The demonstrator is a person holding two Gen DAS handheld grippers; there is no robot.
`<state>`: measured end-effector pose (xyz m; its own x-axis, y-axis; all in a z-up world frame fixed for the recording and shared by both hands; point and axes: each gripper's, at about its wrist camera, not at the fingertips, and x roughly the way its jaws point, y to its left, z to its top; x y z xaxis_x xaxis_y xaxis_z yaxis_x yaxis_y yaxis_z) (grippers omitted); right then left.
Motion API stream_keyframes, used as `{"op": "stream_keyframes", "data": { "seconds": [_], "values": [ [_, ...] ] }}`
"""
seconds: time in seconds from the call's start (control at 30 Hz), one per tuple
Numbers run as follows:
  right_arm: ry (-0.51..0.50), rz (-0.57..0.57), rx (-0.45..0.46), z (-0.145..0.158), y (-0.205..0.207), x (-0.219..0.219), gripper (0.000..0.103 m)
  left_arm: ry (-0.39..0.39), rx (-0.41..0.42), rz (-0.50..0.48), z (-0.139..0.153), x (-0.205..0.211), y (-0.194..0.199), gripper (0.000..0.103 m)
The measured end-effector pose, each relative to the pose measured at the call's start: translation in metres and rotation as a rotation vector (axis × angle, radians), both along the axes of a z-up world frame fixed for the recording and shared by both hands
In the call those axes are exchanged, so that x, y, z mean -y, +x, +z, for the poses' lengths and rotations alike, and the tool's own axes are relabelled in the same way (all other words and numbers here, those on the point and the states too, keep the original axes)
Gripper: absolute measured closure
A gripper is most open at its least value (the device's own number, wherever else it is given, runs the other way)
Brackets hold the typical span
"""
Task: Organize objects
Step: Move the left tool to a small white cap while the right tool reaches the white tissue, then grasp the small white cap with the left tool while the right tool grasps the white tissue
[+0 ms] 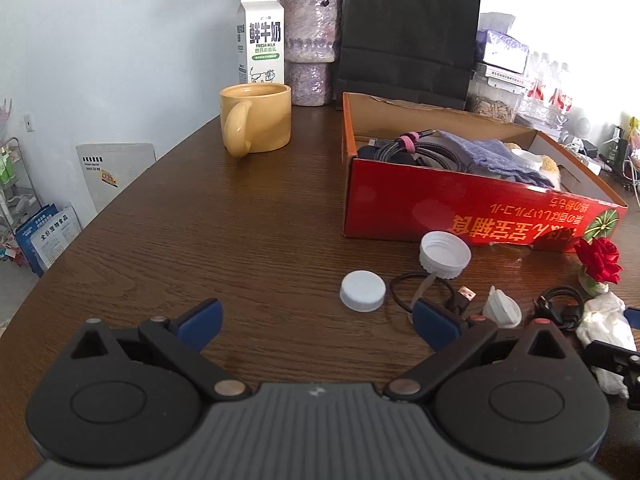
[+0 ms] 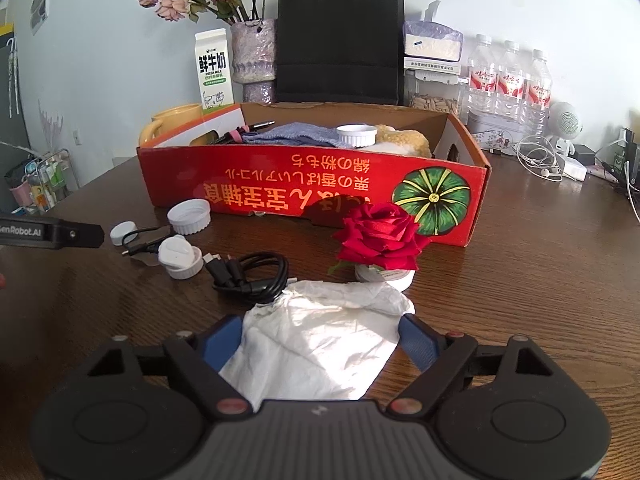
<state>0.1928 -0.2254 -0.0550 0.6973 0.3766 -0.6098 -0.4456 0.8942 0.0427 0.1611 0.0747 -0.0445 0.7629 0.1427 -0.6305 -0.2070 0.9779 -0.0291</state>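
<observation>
A crumpled white tissue [image 2: 320, 344] is seen lying on the wooden table [image 2: 520, 300], between the blue pads of the right gripper [image 2: 320, 344]. The jaws stand wide on either side of it, and whether the pads already press on the paper cannot be told. Just beyond it lie a coiled black cable [image 2: 256, 276], a red rose [image 2: 380, 240] in a small white pot, and several white caps [image 2: 189, 216]. Behind these stands the red cardboard box [image 2: 312, 192], in which a braided cable, a blue cloth, a white lid and a plush item are already stowed. The left gripper [image 1: 316, 320] is held open over bare table, with nothing between its jaws. The task is judged partly done: the loose items in front of the box remain to be put away.
</observation>
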Motion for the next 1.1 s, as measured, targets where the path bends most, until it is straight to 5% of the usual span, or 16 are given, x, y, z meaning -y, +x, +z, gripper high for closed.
{"op": "stream_keyframes", "data": {
  "seconds": [0.37, 0.5, 0.6, 0.67, 0.7, 1.1],
  "values": [
    [0.016, -0.020, 0.017, 0.002, -0.003, 0.009, 0.019, 0.088, -0.053, 0.003, -0.012, 0.001, 0.024, 0.000],
    [0.012, -0.017, 0.016, 0.001, -0.003, 0.008, 0.018, 0.096, -0.056, -0.007, -0.015, 0.003, 0.030, 0.008],
    [0.012, -0.015, 0.014, 0.001, -0.004, 0.008, 0.018, 0.089, -0.032, -0.029, -0.015, 0.003, 0.033, 0.027],
    [0.012, -0.016, 0.012, 0.001, -0.003, 0.008, 0.018, 0.060, -0.014, -0.064, -0.014, 0.003, 0.034, 0.062],
    [0.013, -0.016, 0.012, 0.001, -0.003, 0.008, 0.018, 0.047, -0.006, -0.078, -0.014, 0.004, 0.033, 0.072],
    [0.018, -0.020, 0.049, 0.004, -0.009, 0.009, 0.018, 0.039, 0.032, -0.063, -0.006, 0.006, 0.020, 0.075]
  ]
}}
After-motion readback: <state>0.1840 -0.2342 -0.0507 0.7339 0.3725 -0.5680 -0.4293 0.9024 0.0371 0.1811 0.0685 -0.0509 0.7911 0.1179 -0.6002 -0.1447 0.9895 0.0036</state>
